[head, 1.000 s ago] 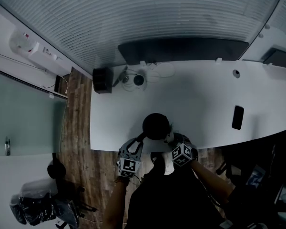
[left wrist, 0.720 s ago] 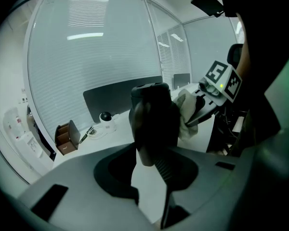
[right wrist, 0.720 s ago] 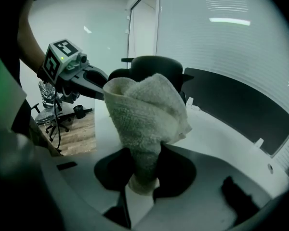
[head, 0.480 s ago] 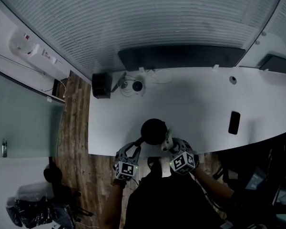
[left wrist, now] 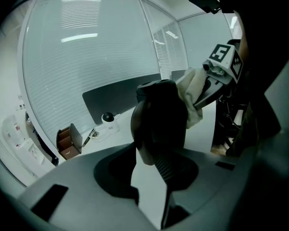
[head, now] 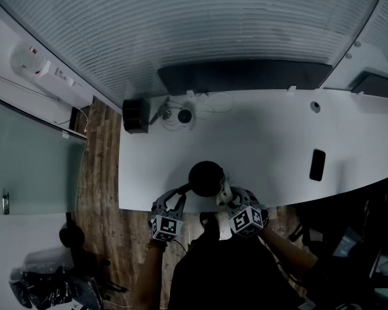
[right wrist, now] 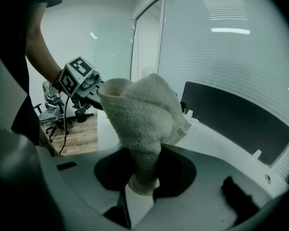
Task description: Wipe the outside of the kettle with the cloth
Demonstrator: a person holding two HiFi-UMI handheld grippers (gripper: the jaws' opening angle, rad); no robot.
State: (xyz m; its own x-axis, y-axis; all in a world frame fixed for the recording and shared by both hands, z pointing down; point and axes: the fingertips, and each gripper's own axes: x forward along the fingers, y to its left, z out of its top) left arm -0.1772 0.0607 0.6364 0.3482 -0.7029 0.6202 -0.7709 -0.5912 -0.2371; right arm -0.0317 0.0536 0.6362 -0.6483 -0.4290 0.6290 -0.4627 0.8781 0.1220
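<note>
- Holds the left tool [left wrist: 151, 189] with its jaws wide apart at the ribbed handle [left wrist: 166, 163] of the kettle [left wrist: 159, 117]. Shows the handle lying toward the right jaw, with a pale strip of desk between it and the left jaw, so no squeeze to be made out.
- Clamps the right tool [right wrist: 142, 184] on the cloth [right wrist: 142, 119], pinched narrow at the jaws and bunched into a thick white wad above them.
- Presses that wad against the kettle's upper side, away from the handle, as seen in the left gripper view.
- Blocks the kettle from the right gripper view with the cloth. Leaves only the left tool's marker cube [right wrist: 79, 77] and a forearm clear beside it.
- Shows the kettle in the head view as a dark round blob between the two tools, close to the near edge of the desk [head: 271, 141]. Gives no way to tell spout from lid there. Hides its base behind the jaws in the left gripper view.
- Covers the desk's near edge below the tools with the person's dark torso [head: 226, 270].
- Finds a dark flat phone [head: 317, 165] farther right on the desk, well apart from the kettle. Finds a black box [head: 135, 115] at the far left corner, near a small round white device [head: 185, 115] with loose cables, too small to identify.
</note>
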